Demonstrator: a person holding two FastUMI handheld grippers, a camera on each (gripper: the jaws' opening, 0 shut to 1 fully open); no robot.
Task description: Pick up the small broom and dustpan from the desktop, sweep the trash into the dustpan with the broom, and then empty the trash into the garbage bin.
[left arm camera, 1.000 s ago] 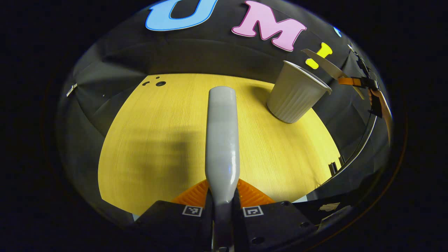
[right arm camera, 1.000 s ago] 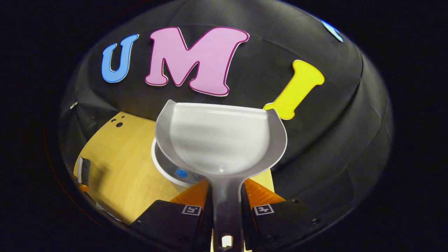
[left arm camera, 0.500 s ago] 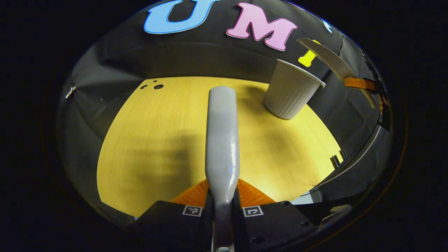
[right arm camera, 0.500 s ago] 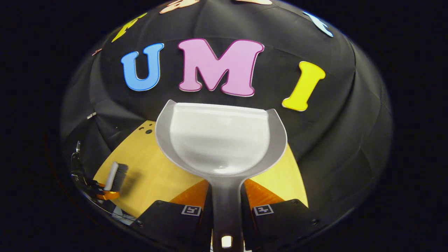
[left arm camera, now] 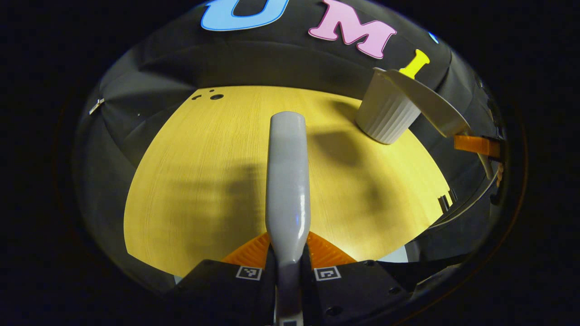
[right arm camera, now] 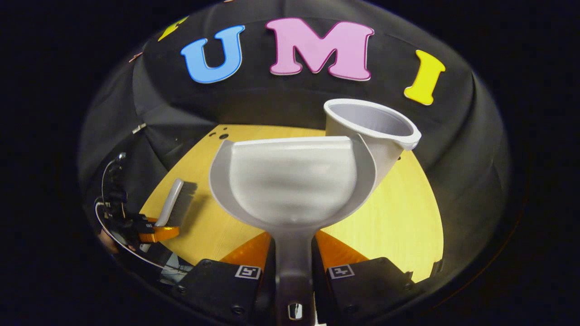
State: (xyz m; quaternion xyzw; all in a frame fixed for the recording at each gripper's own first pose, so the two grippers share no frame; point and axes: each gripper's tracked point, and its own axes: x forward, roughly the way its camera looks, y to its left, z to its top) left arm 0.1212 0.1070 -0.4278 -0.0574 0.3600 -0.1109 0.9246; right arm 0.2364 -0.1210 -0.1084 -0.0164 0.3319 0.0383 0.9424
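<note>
We've got the left gripper [left arm camera: 288, 260] clamped on the broom [left arm camera: 287, 176], the right gripper [right arm camera: 293, 256] clamped on the dustpan [right arm camera: 292, 181] above the desk [right arm camera: 398, 217]; bin [right arm camera: 376, 131] far right, partly behind the pan.

Dustpan [right arm camera: 290, 181] before bin [right arm camera: 376, 131] on desktop [right arm camera: 398, 222]

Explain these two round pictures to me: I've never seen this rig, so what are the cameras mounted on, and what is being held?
A person holds a two-finger gripper in each hand; a fisheye camera rides on each, looking along its fingers. In the left gripper view, the left gripper is shut on the small broom, seen from its handle end. In the right gripper view, the right gripper is shut on the handle of the dustpan, whose pan looks empty. On the wooden desktop stands the ribbed garbage bin, just behind the pan. The right gripper view also catches the broom's bristles at far left.
</note>
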